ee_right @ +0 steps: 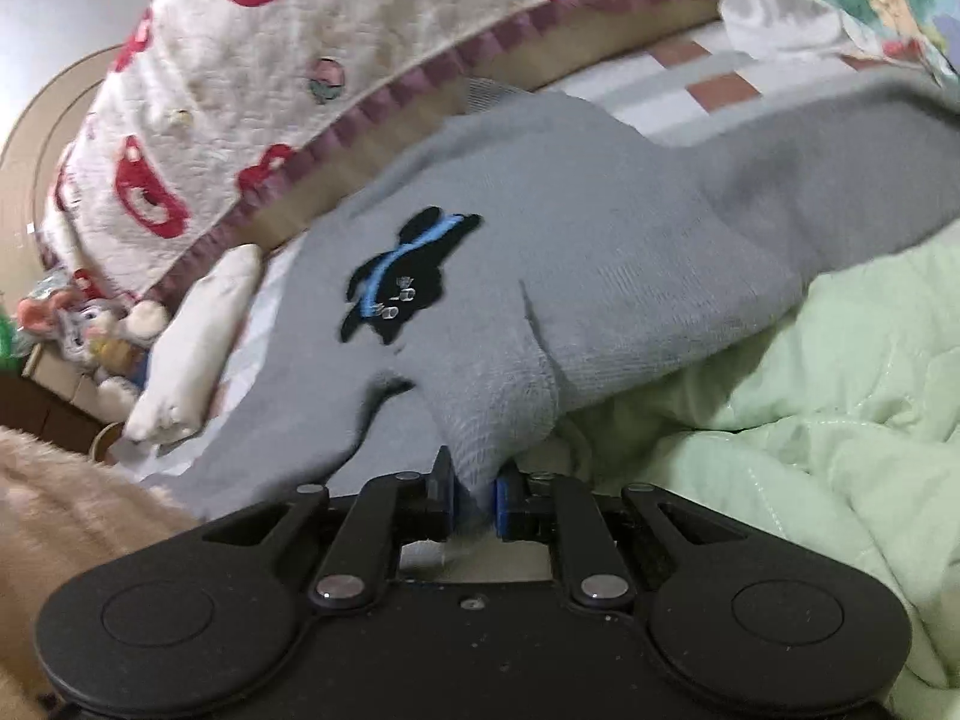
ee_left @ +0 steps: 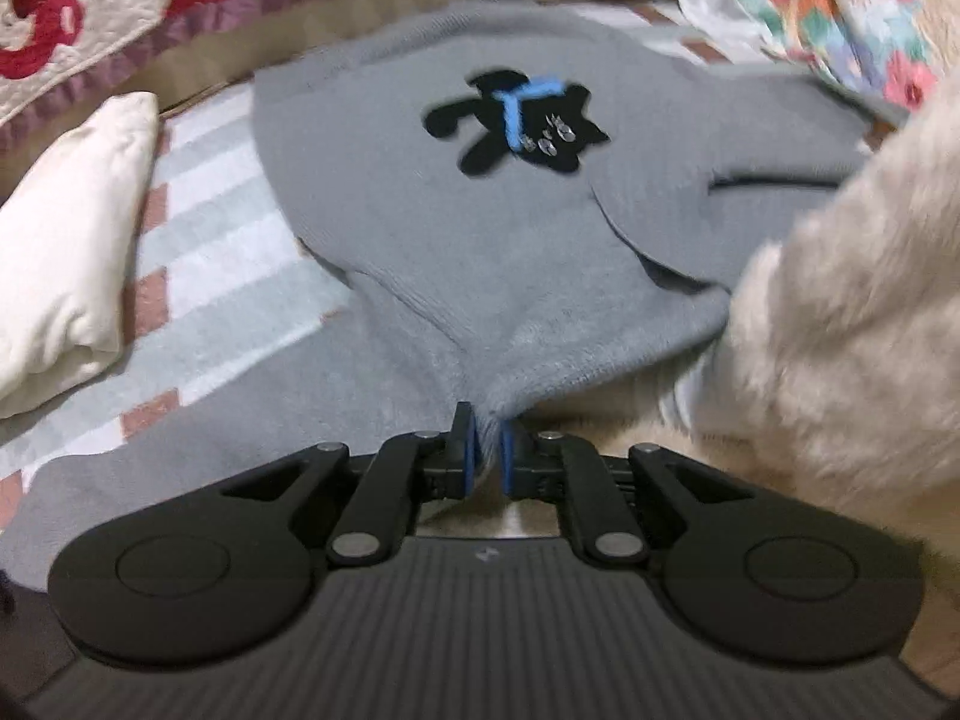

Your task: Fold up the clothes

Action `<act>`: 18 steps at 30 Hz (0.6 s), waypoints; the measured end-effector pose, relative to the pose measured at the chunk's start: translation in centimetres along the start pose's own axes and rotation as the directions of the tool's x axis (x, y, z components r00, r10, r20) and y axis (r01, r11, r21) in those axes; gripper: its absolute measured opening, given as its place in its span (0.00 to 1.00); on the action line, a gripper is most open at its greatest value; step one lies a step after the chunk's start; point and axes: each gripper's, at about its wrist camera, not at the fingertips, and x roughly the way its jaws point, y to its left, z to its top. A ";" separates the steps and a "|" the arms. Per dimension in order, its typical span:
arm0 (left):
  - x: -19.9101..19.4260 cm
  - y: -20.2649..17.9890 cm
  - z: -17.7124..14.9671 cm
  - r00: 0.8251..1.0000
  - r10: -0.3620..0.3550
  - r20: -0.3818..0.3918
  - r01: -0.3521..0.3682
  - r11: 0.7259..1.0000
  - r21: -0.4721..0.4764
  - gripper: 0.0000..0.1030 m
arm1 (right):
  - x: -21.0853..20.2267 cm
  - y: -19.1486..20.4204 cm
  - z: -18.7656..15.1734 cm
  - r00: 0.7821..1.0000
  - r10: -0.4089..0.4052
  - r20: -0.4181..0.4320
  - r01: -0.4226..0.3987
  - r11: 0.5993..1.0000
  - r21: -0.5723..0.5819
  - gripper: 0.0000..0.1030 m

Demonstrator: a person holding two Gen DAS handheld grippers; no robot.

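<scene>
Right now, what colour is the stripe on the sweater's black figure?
Blue stripe, clearest in the left wrist view.

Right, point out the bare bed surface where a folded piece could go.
Free: striped sheet between white pillow and grey sweater. Crowded: green quilt on the sweater's other side, red-patterned quilt along the far edge.

I see a plain grey sweater with a black cat figure on it, crossed by a bright blue strap, lying on a sheet checked in white, pale grey-green and brick red. My grippers are black with blue pads, the quilt is cream with red shapes and a mauve border, and the other quilt is pale green
</scene>
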 end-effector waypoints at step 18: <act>-3.7 6.6 -0.7 0.991 0.116 0.061 -0.091 0.944 -0.316 0.52 | -0.3 1.5 3.9 1.000 0.003 0.029 0.003 0.982 -0.191 0.40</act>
